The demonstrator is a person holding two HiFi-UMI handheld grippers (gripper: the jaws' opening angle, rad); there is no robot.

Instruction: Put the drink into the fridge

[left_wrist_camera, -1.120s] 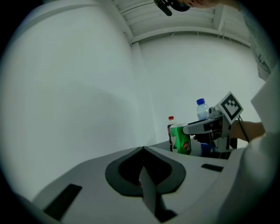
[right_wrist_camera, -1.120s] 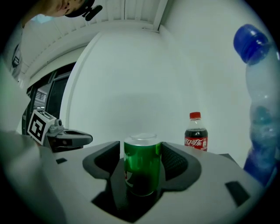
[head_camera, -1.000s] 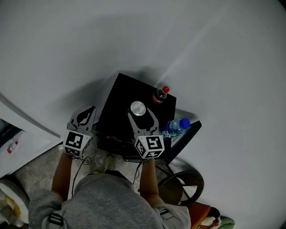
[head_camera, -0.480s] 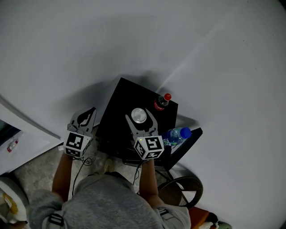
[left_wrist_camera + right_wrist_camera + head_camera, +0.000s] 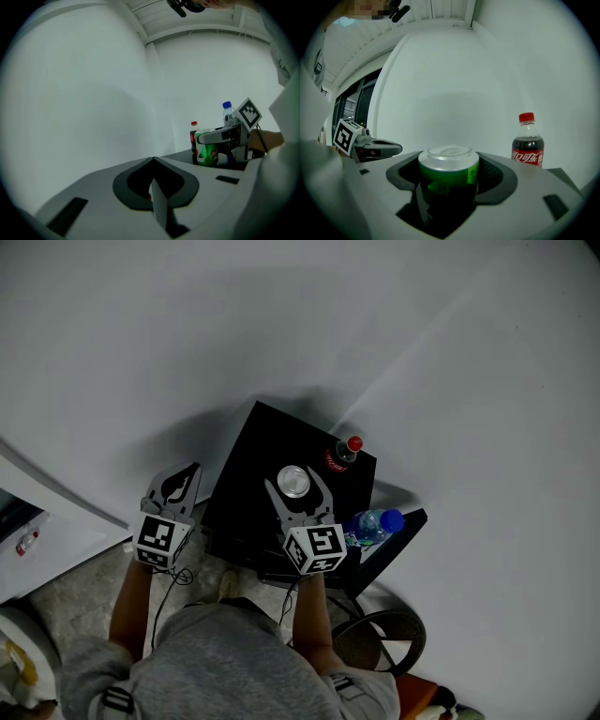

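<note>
On the black box top (image 5: 258,442) | can (image 5: 449,171) stands upright between right gripper (image 5: 294,486) jaws | jaws have just been opening, now wide, pads apparently not pressing | left gripper (image 5: 187,472) closed, empty | judgement: can not yet gripped; fridge step pending

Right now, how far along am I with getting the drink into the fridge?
Early. Nothing looks done: the can stands on top of the fridge. In hand: the right gripper has just been opening, jaws either side of the can, not gripping. Still to do: grip, lift, put it inside.
</note>
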